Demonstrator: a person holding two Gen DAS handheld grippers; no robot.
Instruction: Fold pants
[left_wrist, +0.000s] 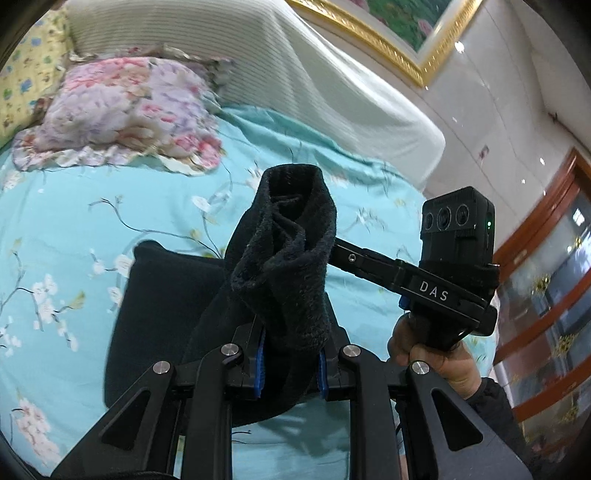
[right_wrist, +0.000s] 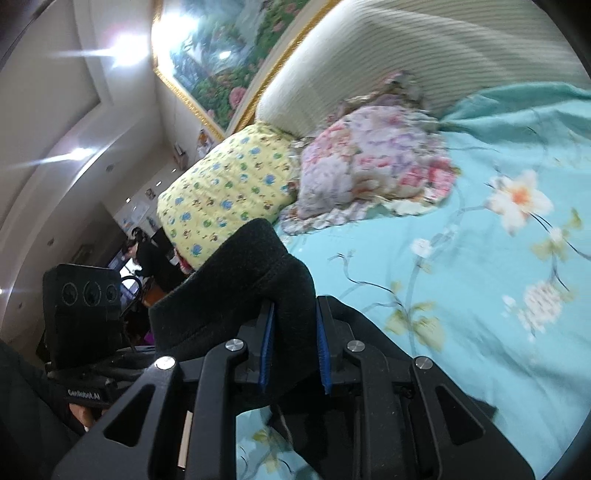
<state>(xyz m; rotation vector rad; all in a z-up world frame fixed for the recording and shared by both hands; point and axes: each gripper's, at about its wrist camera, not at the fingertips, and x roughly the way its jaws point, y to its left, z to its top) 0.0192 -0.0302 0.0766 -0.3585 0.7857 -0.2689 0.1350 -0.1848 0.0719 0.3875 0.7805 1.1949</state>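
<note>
Left wrist view: the left gripper (left_wrist: 290, 363) has its two blue-padded fingers (left_wrist: 260, 369) clamped on a bunched fold of the single pair of black fleece pants (left_wrist: 284, 266), which rises above the jaws in a rolled, upright loop. The remainder of the garment hangs down and spreads flat over the turquoise floral bedsheet (left_wrist: 110, 221) just below and to the left of the jaws. The right gripper (left_wrist: 343, 254) enters from the right, held in one bare hand (left_wrist: 432, 354); its fingertips disappear behind the raised fold, so their grasp cannot be judged from this view.

Right wrist view: the right gripper (right_wrist: 293, 354) shows two blue pads (right_wrist: 322, 360) pressed against a thick band of the same pants (right_wrist: 240, 288), which arches up and leftward over the jaws. The left gripper's camera housing (right_wrist: 83, 314) stands just beside that band.

Background: two pillows lie at the head of the bed, one floral pink-and-lilac (left_wrist: 122, 110) and one yellow with a blue print (right_wrist: 229, 192), touching each other. One ribbed cream headboard (left_wrist: 295, 74) stands behind them, and one gold-framed painting (right_wrist: 229, 62) hangs above; its subject appears to be flowers, though blur limits certainty.
</note>
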